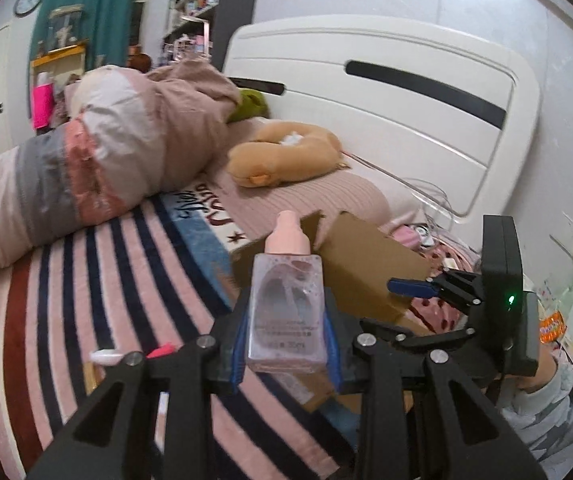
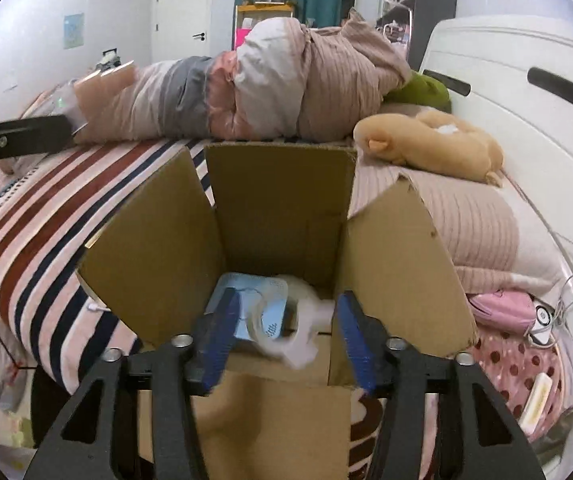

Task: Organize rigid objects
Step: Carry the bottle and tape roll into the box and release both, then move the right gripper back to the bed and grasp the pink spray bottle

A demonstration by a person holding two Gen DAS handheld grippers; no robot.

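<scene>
My left gripper (image 1: 286,340) is shut on a small clear bottle (image 1: 286,300) with a pink cap, held above the striped blanket beside the open cardboard box (image 1: 366,264). My right gripper (image 2: 286,340) is open over the cardboard box (image 2: 278,200); a blurred white tape roll (image 2: 290,332) sits between its blue pads, apart from both, over a light blue item (image 2: 254,304) in the box. The right gripper also shows in the left wrist view (image 1: 418,286). The left gripper with the bottle shows at the far left of the right wrist view (image 2: 62,116).
The box stands on a bed with a striped blanket (image 1: 86,300). A rolled quilt (image 2: 266,88) and a tan plush toy (image 2: 438,144) lie behind it. A white headboard (image 1: 386,120) and cables (image 2: 566,292) are to the right. A small pink item (image 1: 162,350) lies on the blanket.
</scene>
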